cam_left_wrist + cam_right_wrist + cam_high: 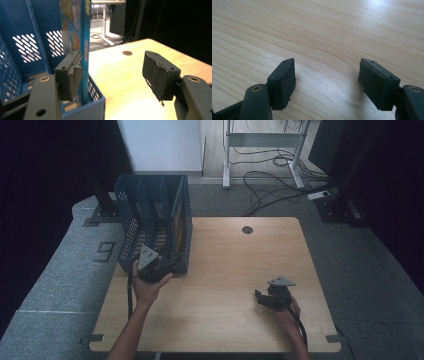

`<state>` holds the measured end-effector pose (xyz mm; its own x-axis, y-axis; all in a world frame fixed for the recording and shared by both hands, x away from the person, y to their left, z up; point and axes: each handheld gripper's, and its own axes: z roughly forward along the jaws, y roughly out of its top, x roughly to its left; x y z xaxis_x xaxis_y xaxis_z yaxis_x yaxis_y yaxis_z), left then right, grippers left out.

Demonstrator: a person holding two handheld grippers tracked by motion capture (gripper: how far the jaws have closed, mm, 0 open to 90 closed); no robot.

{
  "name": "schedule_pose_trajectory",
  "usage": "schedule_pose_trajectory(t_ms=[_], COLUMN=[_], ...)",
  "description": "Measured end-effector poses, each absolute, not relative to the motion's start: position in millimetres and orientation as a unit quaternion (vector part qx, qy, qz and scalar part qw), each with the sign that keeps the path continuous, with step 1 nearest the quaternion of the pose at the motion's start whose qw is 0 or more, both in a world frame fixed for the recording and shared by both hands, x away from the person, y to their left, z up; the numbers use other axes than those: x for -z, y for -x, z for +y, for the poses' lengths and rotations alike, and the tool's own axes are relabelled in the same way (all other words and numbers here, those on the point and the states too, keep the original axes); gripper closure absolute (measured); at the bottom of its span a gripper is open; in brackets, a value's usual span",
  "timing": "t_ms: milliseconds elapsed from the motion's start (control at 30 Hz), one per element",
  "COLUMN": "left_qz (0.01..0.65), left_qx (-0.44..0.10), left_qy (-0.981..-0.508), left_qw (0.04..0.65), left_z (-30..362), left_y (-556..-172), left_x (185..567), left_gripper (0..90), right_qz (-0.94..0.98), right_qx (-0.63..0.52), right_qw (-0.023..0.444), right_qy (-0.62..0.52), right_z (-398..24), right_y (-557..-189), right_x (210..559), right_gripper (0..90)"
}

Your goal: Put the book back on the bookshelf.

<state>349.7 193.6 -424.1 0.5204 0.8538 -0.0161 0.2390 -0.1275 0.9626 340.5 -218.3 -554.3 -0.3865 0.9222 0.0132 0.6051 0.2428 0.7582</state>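
High view: my left gripper (172, 264) sits at the near right corner of the blue file rack (131, 215), which stands at the left rear of the wooden table (225, 320), slots facing me so that flat things can slide in upright. My right gripper (258, 296) rests low over bare wood at the near right, well apart from the rack (parked, I judge, to stay clear of the working hand). Left gripper view: the jaws stand wide with nothing pressed between them; one pad (71, 77) is just beside a colourful book (75, 37) that stands upright in the rack's (22, 45) rightmost slot, against its outer wall, while the other pad (158, 75) hangs over open table (125, 80). I cannot tell whether the near pad touches the cover. Such a stance suits either taking hold of the book's edge or letting it go. Right gripper view: the jaws are spread wide and empty above the wood grain (324, 32), holding nothing.
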Motion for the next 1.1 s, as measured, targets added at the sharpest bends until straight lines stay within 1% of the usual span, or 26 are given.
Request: schedule_pose_trajectory(t_ms=[467, 500, 800, 1100], left_qz=[0.396, 0.398, 0.400, 0.404], left_qx=[-0.240, -0.233, -0.211, -0.192], left_qy=[-0.720, -0.725, -0.741, -0.741], left_qw=[0.516, 0.512, 0.496, 0.501], left_z=[206.4, 208.4, 213.6, 214.6], left_y=[-321.3, -317.4, -308.1, -305.8], left_x=[463.9, 471.6, 492.7, 504.9], left_gripper=[31.8, 31.8, 31.5, 31.2], right_qz=[0.755, 0.755, 0.755, 0.754], right_qx=[-0.350, -0.350, -0.350, -0.350], right_qw=[0.227, 0.227, 0.227, 0.227], right_qy=[-0.506, -0.506, -0.506, -0.507], right_z=[-218.2, -218.1, -218.1, -218.1], right_y=[-340.5, -340.5, -340.4, -340.6], right_x=[554.3, 554.3, 554.3, 554.4], right_gripper=[28.8, 28.8, 28.8, 28.3])
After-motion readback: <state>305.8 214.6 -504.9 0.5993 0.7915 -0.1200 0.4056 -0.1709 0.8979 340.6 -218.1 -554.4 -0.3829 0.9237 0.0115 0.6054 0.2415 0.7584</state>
